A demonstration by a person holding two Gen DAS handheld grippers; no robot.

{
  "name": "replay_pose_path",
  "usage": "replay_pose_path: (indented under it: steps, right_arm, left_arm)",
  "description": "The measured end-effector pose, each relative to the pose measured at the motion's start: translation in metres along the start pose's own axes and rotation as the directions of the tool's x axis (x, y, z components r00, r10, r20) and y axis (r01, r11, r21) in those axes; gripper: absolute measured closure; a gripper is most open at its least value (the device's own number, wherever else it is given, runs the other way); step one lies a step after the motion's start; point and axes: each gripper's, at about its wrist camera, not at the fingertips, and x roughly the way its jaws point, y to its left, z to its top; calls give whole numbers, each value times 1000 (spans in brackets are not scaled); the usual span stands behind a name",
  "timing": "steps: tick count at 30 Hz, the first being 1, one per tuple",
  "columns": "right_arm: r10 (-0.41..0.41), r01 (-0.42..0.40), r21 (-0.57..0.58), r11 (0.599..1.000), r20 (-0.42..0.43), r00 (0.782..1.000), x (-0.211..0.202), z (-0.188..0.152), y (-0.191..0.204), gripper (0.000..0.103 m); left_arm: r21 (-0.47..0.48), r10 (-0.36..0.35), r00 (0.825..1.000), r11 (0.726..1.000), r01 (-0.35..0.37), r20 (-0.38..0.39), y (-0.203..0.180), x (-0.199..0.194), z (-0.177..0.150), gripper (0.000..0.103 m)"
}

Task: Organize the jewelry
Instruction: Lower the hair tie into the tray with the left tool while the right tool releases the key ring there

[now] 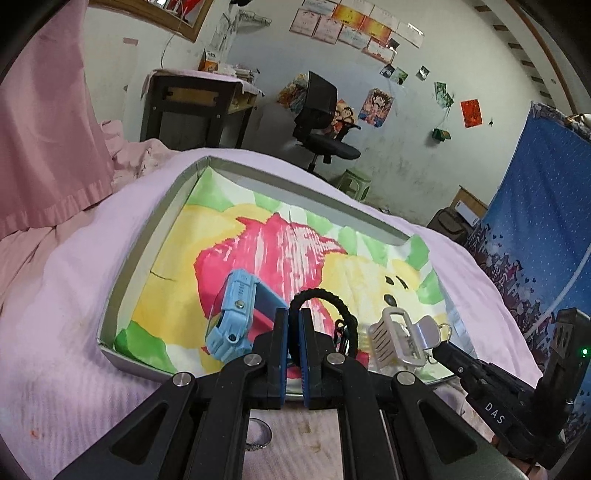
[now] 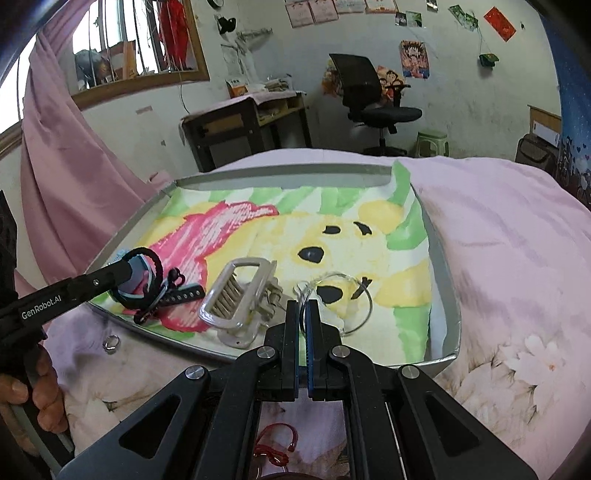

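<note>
Over the tray [image 2: 448, 302] on the bed, the left gripper [image 1: 294, 321] jaws pinch a black hair tie [image 1: 325, 299] above the tray's near edge, while the right gripper [image 2: 302, 314] jaws clamp a clear bangle [image 2: 354, 295] just beside the hair clip [image 2: 236, 299].

**Hidden and cut-off parts**

In the left wrist view, the lower part of the black braided bracelet [image 1: 325, 299] is hidden behind the left tongs [image 1: 293, 321], and the silver ring [image 1: 258, 435] on the bed is half covered by the linkage. In the right wrist view, the red cord [image 2: 275, 446] is partly hidden beneath the right tongs [image 2: 301, 314]. The hand [image 2: 33, 391] is cut off at the left edge. The wall papers [image 1: 347, 26] are too small to be read.
</note>
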Motion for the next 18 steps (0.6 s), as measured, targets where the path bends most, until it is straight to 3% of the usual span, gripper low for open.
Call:
replay_pose_path:
  steps: [9, 15, 18]
  right_arm:
    - [0, 0, 0, 1000, -13, 1000, 0, -2, -1, 99]
    - [-4, 4, 3, 1000, 2, 1000, -6, -2, -2, 95]
    - [-20, 20, -3, 1000, 28, 999, -15, -3, 0, 82]
  left_arm:
    - [14, 4, 1000, 1000, -4, -20, -1, 0, -1, 95]
    - [31, -13, 1000, 999, 13, -6, -3, -9, -2, 78]
    - [49, -10, 1000, 999, 9, 11, -6, -18, -3, 64]
